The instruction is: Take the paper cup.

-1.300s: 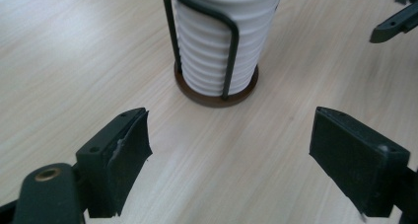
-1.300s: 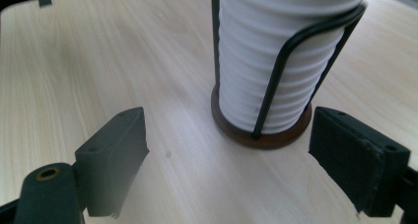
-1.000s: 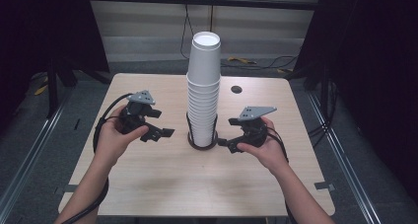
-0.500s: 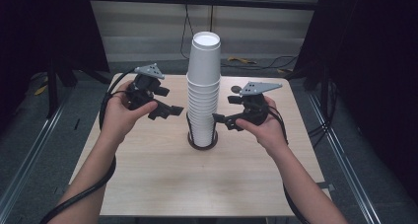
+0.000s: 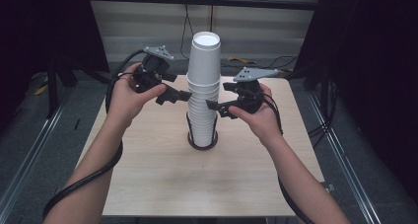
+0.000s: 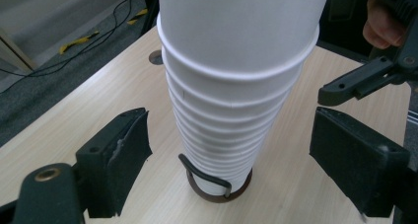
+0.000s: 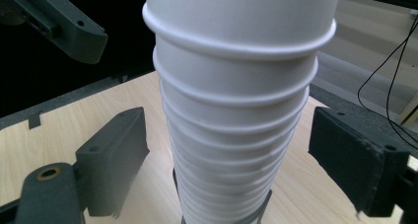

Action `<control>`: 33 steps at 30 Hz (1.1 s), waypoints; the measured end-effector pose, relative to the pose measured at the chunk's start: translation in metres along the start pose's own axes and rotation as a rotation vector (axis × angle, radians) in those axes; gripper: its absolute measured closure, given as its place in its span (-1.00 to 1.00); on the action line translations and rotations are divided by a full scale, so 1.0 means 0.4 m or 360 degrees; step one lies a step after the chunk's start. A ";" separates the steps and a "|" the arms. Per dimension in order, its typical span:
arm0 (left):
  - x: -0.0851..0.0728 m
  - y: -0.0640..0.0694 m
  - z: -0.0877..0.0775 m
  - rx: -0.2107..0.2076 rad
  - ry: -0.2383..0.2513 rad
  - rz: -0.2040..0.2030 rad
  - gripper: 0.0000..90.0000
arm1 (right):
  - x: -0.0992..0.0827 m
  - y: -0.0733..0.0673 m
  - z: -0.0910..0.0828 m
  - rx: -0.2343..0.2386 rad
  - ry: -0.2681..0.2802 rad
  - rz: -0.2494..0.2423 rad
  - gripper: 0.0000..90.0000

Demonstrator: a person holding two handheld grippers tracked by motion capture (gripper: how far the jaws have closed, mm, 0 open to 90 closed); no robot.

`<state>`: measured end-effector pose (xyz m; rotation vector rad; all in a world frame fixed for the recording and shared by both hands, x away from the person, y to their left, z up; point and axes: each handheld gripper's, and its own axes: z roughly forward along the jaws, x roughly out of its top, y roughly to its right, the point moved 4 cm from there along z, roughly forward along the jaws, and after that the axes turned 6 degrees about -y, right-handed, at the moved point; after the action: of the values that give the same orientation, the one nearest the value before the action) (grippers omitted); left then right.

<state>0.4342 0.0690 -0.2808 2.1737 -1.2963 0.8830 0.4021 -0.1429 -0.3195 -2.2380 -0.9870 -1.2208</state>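
Observation:
A tall stack of white paper cups (image 5: 203, 86) stands upright in a dark wire holder (image 5: 202, 144) at the middle of the wooden table (image 5: 148, 174). My left gripper (image 5: 180, 96) is held up at the stack's left side, its tips close to the upper-middle rims. Opposite it, my right gripper (image 5: 213, 105) points at the stack from the right at about the same height. In the left gripper view the jaws (image 6: 231, 135) stand wide apart, the stack (image 6: 231, 86) ahead of them and untouched. In the right gripper view the right gripper (image 7: 229, 135) is likewise open before the stack (image 7: 236, 110).
A small round hole (image 6: 156, 57) sits in the table's far part. Cables (image 5: 231, 61) lie on the floor behind the table, and dark curtains flank both sides. A thick cable (image 5: 84, 184) trails from my left gripper along the forearm.
Both hands have risen from near the foot of the stack to its upper-middle part, staying on either side of it. The stack has not moved.

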 end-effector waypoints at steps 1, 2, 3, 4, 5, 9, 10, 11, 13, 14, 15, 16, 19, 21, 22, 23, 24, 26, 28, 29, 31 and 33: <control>0.005 -0.001 -0.002 -0.0005 0.0003 -0.0002 -0.67 | 0.004 0.001 0.001 -0.0006 0.0007 0.0003 -0.68; 0.010 -0.001 -0.003 -0.0007 0.0007 -0.0001 -0.67 | 0.008 0.001 0.001 -0.0008 0.0009 0.0007 -0.68; 0.014 0.000 -0.003 -0.0012 0.0007 -0.0005 -0.67 | 0.011 0.000 0.001 -0.0008 0.0016 0.0010 -0.68; 0.019 0.000 -0.003 -0.0015 0.0006 -0.0002 -0.67 | 0.013 0.000 0.002 -0.0005 0.0019 0.0012 -0.68; 0.024 0.000 -0.003 -0.0017 0.0003 0.0007 -0.67 | 0.017 -0.001 0.003 -0.0001 0.0021 0.0010 -0.68; 0.046 0.001 -0.002 -0.0032 -0.0003 0.0019 -0.67 | 0.026 -0.006 0.007 -0.0012 0.0005 -0.0009 -0.68; 0.046 0.001 -0.002 -0.0032 -0.0003 0.0019 -0.67 | 0.029 -0.006 0.009 -0.0015 0.0001 -0.0012 -0.68; 0.060 0.002 -0.004 -0.0040 -0.0002 0.0023 -0.67 | 0.031 -0.006 0.011 -0.0012 0.0005 -0.0006 -0.69; 0.070 0.004 0.001 -0.0044 0.0006 0.0034 -0.67 | 0.034 -0.004 0.014 -0.0019 0.0008 0.0000 -0.69; 0.070 0.004 0.001 -0.0044 0.0006 0.0034 -0.67 | 0.034 -0.004 0.014 -0.0019 0.0008 0.0000 -0.69; 0.075 0.005 0.005 -0.0039 0.0000 0.0040 -0.67 | 0.034 -0.003 0.015 -0.0020 0.0003 0.0008 -0.69; 0.079 0.005 0.010 -0.0042 0.0000 0.0046 -0.67 | 0.034 -0.001 0.018 -0.0031 0.0002 0.0016 -0.69; 0.095 0.008 0.028 -0.0053 0.0043 0.0048 -0.67 | 0.038 -0.001 0.020 -0.0026 0.0025 0.0028 -0.69; 0.102 0.008 0.038 -0.0034 0.0051 0.0046 -0.69 | 0.040 -0.001 0.021 -0.0035 0.0026 0.0022 -0.68; 0.105 0.007 0.042 -0.0025 0.0047 0.0045 -0.69 | 0.041 -0.001 0.021 -0.0037 0.0034 0.0024 -0.68; 0.107 0.007 0.046 -0.0026 0.0049 0.0042 -0.71 | 0.042 -0.001 0.021 -0.0036 0.0042 0.0028 -0.68; 0.110 0.007 0.053 -0.0025 0.0047 0.0047 -0.73 | 0.042 -0.001 0.021 -0.0037 0.0047 0.0029 -0.68; 0.113 0.007 0.061 -0.0024 0.0048 0.0058 -0.79 | 0.043 -0.001 0.023 -0.0043 0.0056 0.0032 -0.68; 0.116 0.005 0.069 -0.0030 0.0069 0.0047 -0.83 | 0.044 -0.001 0.023 -0.0047 0.0061 0.0028 -0.68; 0.117 0.004 0.074 -0.0033 0.0090 0.0036 -0.85 | 0.044 -0.001 0.024 -0.0051 0.0064 0.0029 -0.65; 0.118 0.004 0.081 -0.0039 0.0106 0.0022 -0.88 | 0.044 0.000 0.024 -0.0053 0.0073 0.0030 -0.65; 0.117 0.003 0.087 -0.0045 0.0125 0.0029 -0.90 | 0.043 0.000 0.025 -0.0050 0.0079 0.0035 -0.66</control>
<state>0.4598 0.0176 -0.2710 2.0874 -1.2848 0.9413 0.4142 -0.1300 -0.3103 -2.2257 -0.9280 -1.2841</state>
